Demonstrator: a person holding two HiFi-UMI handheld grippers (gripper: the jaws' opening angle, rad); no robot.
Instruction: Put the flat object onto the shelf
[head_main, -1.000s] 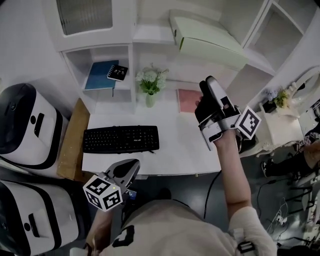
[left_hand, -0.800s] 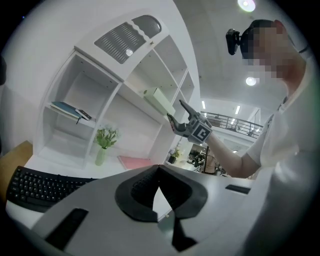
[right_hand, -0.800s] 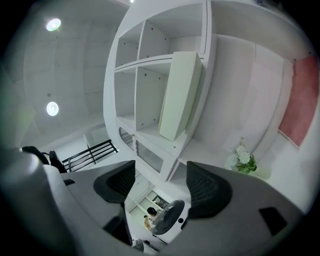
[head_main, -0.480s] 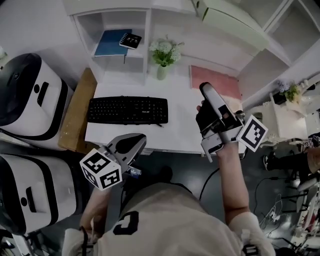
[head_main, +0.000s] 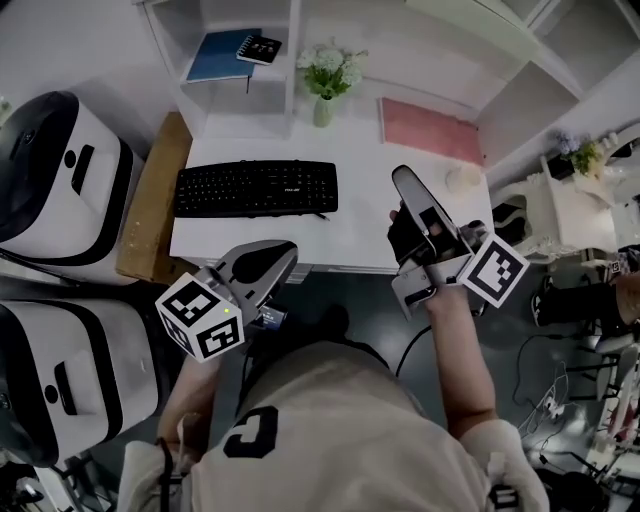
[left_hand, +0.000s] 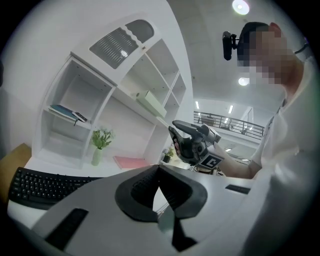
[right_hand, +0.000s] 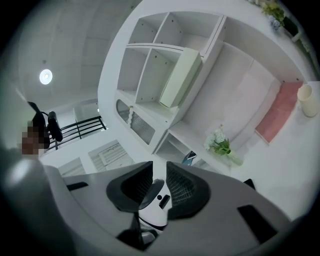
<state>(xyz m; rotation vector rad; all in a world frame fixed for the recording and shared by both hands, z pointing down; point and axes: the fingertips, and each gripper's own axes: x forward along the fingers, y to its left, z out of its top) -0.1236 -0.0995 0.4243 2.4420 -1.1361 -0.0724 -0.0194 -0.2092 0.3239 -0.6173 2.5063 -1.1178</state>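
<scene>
Your right claw (head_main: 409, 188) is the nearer one. Its jaws have just been closing and now stand a narrow gap apart, with nothing between them. Through the gap the right gripper view shows only the room beyond. Your left claw (head_main: 282, 254) hangs lower, off the near edge of the desk (head_main: 360, 220). Its tips are pinched together on nothing.

The flat object (head_main: 430, 130), a pink sheet-like thing, looks to lie flat at the back of the desk, up against the foot of the shelf (head_main: 293, 50). From your right claw it is straight ahead and a touch to the right, well apart from the tips, with bare desk in between. From your left claw it is far ahead and off to the right, past the keyboard (head_main: 256, 188), so the pick is best made with the right.

Its long side runs crosswise to the line your right claw points along, following the back of the desk. You therefore meet a long edge first, not a short end. With the jaws this close together, I judge you must open them before they can take that edge.

A small cup (head_main: 463, 178) sits just beside the pink thing's right end, ahead and right of your claw. The vase of flowers (head_main: 324, 85) stands ahead and to the left, near its other end. Aim between the two.
</scene>
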